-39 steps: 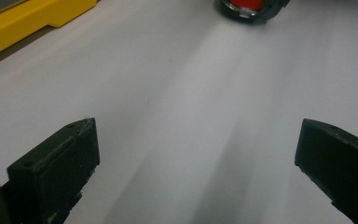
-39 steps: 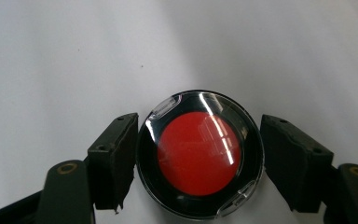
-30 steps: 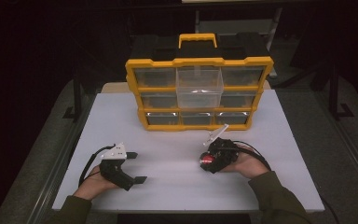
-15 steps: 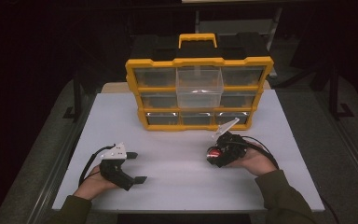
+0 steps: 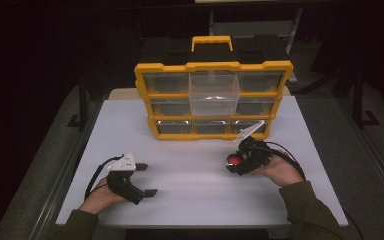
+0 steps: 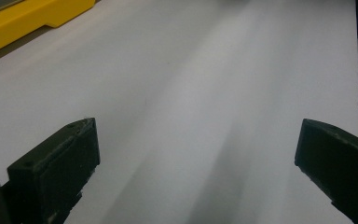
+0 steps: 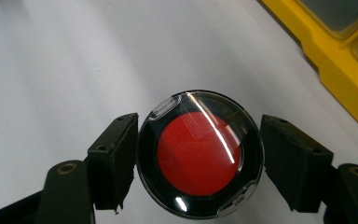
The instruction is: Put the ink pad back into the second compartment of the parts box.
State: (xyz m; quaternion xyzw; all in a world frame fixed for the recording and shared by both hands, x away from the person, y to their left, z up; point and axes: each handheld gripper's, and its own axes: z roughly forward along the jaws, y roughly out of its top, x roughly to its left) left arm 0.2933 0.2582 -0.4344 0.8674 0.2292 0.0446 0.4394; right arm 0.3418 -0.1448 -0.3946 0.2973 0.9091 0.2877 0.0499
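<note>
Red disc in a round black case with clear lid (image 7: 199,154) sits squarely between the right gripper (image 7: 199,161) fingers, left pad (image 7: 116,158) touching its rim, right pad (image 7: 291,161) just beside it; jaws closed onto the case. In the high view the case (image 5: 234,161) is held just over the white table (image 5: 190,195), in front of the yellow drawer organizer (image 5: 213,95), right side. Left gripper (image 5: 145,180) rests low on the table near left; its jaws spread wide, nothing between them, bare table (image 6: 191,93) ahead.
</note>
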